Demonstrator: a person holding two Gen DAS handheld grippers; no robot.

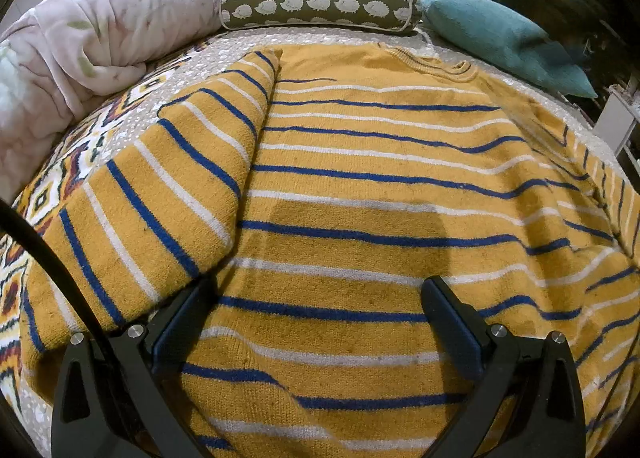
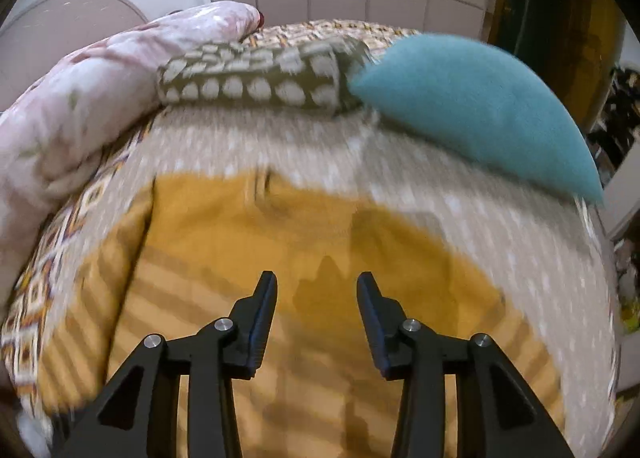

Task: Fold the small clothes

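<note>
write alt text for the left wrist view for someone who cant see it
A mustard-yellow sweater with blue and white stripes lies spread on a patterned bedspread, its sleeve folded in on the left. The left hand-held gripper is open just above it, holding nothing. Behind lie a pink blanket, a hedgehog-print bolster and a teal pillow.
</note>
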